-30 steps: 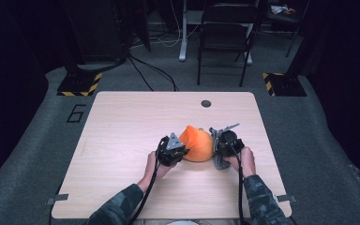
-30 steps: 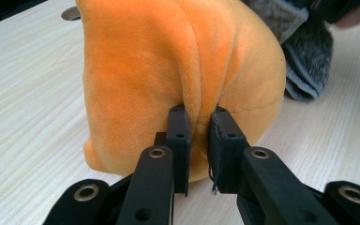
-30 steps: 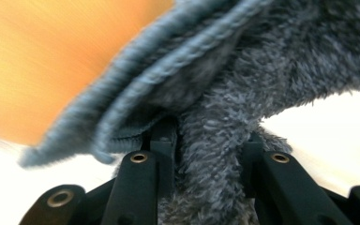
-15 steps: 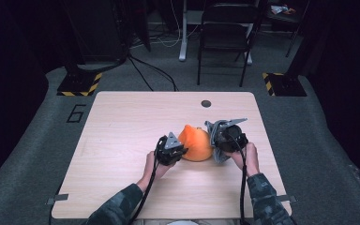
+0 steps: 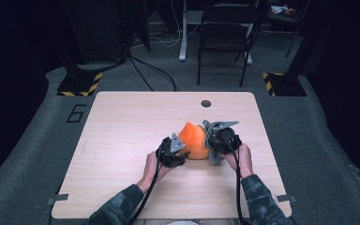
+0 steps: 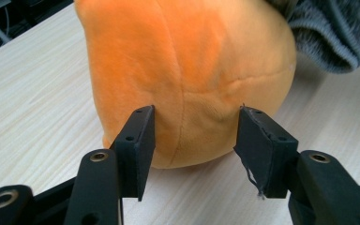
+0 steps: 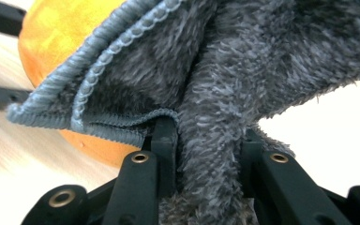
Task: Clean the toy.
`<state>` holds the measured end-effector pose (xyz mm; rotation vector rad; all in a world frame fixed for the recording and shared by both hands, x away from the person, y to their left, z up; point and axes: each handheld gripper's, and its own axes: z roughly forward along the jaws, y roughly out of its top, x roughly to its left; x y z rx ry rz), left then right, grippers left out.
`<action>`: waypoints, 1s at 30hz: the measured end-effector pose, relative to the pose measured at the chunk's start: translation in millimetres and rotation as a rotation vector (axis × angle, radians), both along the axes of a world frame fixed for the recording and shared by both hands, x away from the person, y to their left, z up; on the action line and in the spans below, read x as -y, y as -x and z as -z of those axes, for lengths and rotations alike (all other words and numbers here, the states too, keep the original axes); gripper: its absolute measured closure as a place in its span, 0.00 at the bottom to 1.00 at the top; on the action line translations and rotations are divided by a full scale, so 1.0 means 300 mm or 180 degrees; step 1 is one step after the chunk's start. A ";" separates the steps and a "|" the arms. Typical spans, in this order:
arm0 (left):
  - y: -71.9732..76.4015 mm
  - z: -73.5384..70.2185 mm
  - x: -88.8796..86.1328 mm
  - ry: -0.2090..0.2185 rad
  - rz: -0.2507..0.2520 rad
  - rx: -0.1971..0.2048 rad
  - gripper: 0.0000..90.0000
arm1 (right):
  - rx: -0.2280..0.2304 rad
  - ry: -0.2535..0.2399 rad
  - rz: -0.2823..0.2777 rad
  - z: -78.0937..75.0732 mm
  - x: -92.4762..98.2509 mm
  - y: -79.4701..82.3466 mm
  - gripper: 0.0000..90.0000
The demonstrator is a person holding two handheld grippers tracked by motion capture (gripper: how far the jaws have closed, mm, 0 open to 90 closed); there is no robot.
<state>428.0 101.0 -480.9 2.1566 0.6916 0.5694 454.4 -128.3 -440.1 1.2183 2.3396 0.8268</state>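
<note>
The orange plush toy (image 5: 193, 139) sits on the desk (image 5: 122, 122) between both claws. The left claw (image 6: 194, 140) is open wide, its tips touching the toy's side. The right claw (image 7: 206, 154) is pinching a fluffy grey cloth (image 7: 243, 70), which hides much of the toy.

The high view looks forward and down from above the person's side of the table (image 5: 122, 140), taking in the whole top, the floor beyond and a chair (image 5: 225, 37) at the far end. The left gripper view sits low, just above the tabletop, looking along its own jaws at an orange plush toy (image 6: 187, 70) from very near. The right gripper view is nearer still, pressed up against a grey fuzzy cloth (image 7: 243, 70). All three views share the orange toy; the cloth's edge also appears in the left gripper view.
</note>
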 end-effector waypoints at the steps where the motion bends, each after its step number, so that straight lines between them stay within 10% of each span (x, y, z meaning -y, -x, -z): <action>1: -0.004 0.006 0.003 -0.0005 -0.0021 -0.0003 0.53 | 0.0002 -0.0013 -0.0006 0.000 -0.001 -0.002 0.76; 9: -0.034 0.036 -0.022 0.0396 -0.0102 -0.0156 0.86 | 0.0155 -0.0112 -0.0008 -0.002 -0.010 -0.004 0.76; 17: -0.011 -0.004 -0.041 0.1007 0.0031 -0.0496 0.92 | 0.0136 -0.0251 0.0035 -0.034 0.029 -0.010 0.76; 22: -0.003 0.011 -0.046 0.0999 -0.0018 -0.0690 0.92 | 0.0205 -0.0343 0.0019 -0.067 0.023 0.003 0.76; 30: 0.008 0.017 -0.046 0.0751 -0.0116 -0.0502 0.91 | 0.0442 -0.0142 -0.0298 -0.137 -0.105 0.061 0.76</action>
